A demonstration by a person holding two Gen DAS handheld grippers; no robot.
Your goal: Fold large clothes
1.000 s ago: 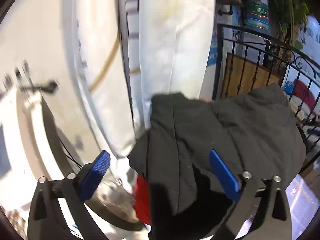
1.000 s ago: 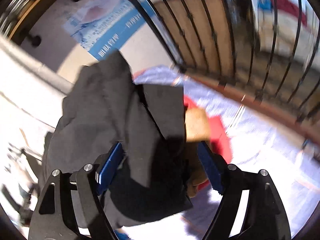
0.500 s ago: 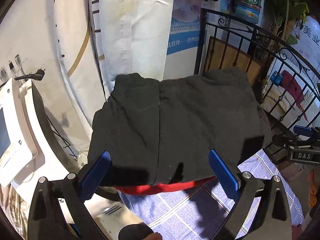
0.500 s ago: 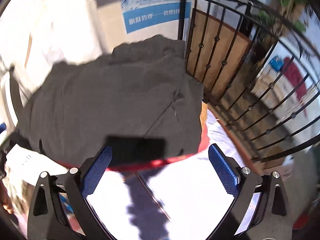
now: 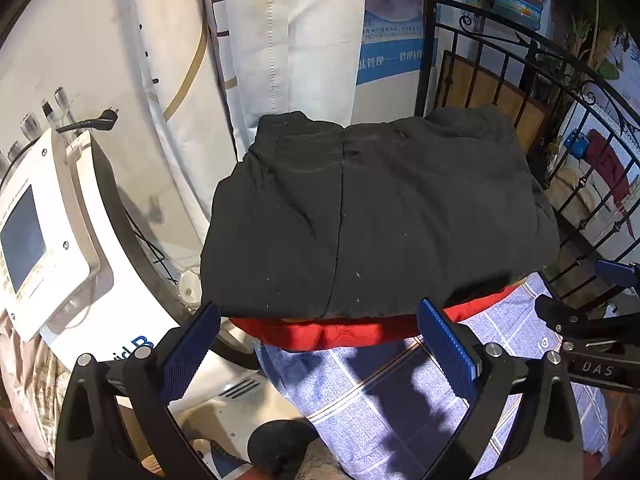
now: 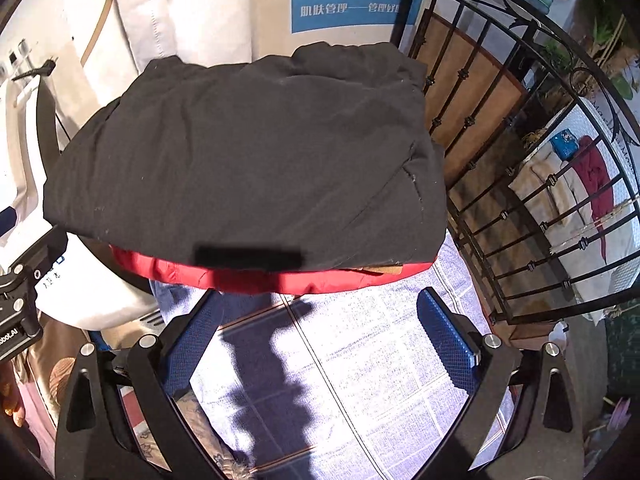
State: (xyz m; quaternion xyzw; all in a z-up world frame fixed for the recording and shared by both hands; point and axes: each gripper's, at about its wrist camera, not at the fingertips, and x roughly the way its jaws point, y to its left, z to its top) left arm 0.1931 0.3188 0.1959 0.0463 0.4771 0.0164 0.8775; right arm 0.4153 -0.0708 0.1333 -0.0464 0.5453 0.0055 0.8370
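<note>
A large black garment [image 5: 376, 216] lies folded into a thick rectangle on a blue checked cloth [image 5: 400, 392]. Its red lining [image 5: 340, 330] shows along the near edge. It also shows in the right wrist view [image 6: 248, 168], with the red edge [image 6: 256, 280] towards me. My left gripper [image 5: 318, 344] is open and empty, just short of the near edge. My right gripper [image 6: 320, 332] is open and empty, held back over the checked cloth [image 6: 360, 360]. The right gripper also shows at the right edge of the left wrist view [image 5: 600, 344].
A white machine with a screen [image 5: 52, 248] stands left of the garment. White curtains [image 5: 288, 40] hang behind it. A black iron railing [image 6: 520, 160] runs along the right side. A blue poster [image 6: 348, 4] is on the back wall.
Both grippers have let go of the garment and drawn back. The garment has gone from held up and bunched to lying flat and folded on the checked cloth.
</note>
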